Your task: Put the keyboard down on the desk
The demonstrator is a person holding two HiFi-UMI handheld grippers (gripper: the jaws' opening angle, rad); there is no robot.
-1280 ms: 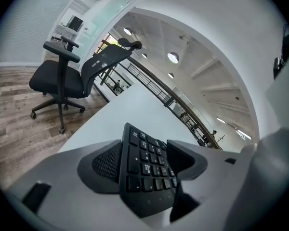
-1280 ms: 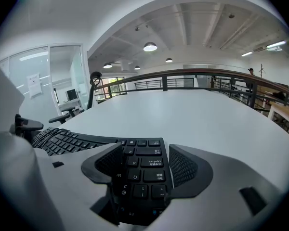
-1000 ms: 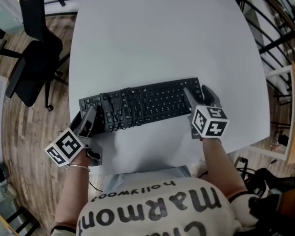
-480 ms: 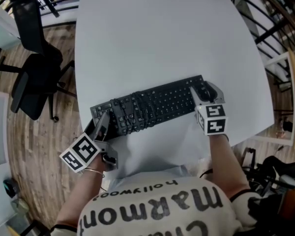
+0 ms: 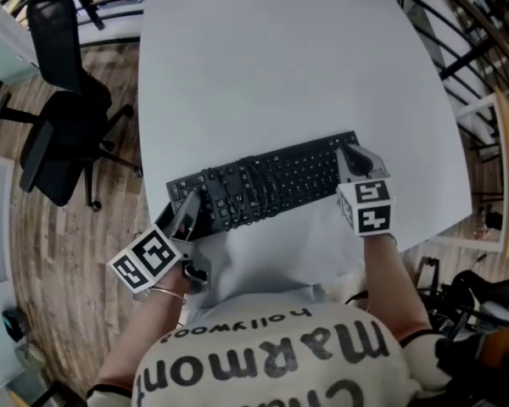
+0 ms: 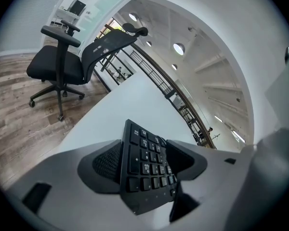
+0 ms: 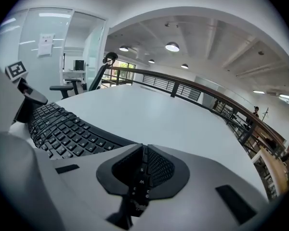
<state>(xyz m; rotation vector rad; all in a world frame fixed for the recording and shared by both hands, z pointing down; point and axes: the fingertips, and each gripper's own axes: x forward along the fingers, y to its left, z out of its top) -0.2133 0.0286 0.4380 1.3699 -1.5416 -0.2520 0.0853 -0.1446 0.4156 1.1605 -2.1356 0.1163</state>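
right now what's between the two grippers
The keyboard, clamped at its ends by the left gripper and right gripper, cable wound round its middle; head view shows it.

keyboard (image 5: 267, 181) | black, full-size | aslant over white desk (image 5: 280, 66), near edge

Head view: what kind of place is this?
Likely an office, maybe on an upper level: a white desk with a keyboard, a black swivel chair on wood flooring, and a railing past the desk.

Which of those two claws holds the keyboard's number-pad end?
The left gripper: its fingers clamp the number-key corner of the keyboard, while the right gripper is closing on the letter-key end.
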